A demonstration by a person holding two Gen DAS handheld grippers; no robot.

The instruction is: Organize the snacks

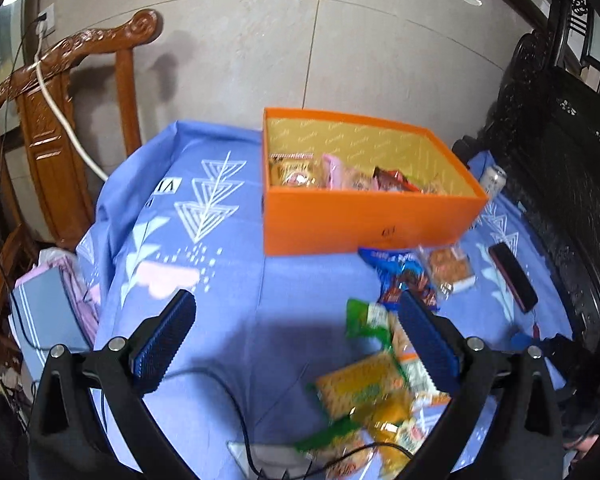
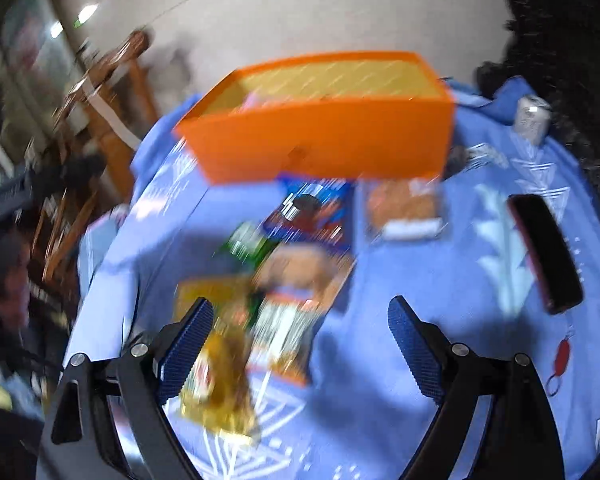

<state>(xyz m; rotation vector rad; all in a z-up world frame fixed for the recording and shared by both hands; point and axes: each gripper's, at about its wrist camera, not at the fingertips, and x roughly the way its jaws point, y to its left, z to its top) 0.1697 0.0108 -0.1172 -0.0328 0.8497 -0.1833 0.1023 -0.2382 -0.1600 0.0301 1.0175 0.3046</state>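
Much bare cloth (image 1: 228,264) left of orange box (image 1: 364,224)

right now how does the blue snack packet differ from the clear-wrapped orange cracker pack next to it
The blue snack packet has an opaque printed wrapper in blue and red; the clear-wrapped orange cracker pack shows its contents through the film. The blue packet is longer and lies at a diagonal, while the cracker pack is squarer and more compact. Both lie flat on the blue patterned tablecloth, just in front of the orange cardboard box, not yet inside it.
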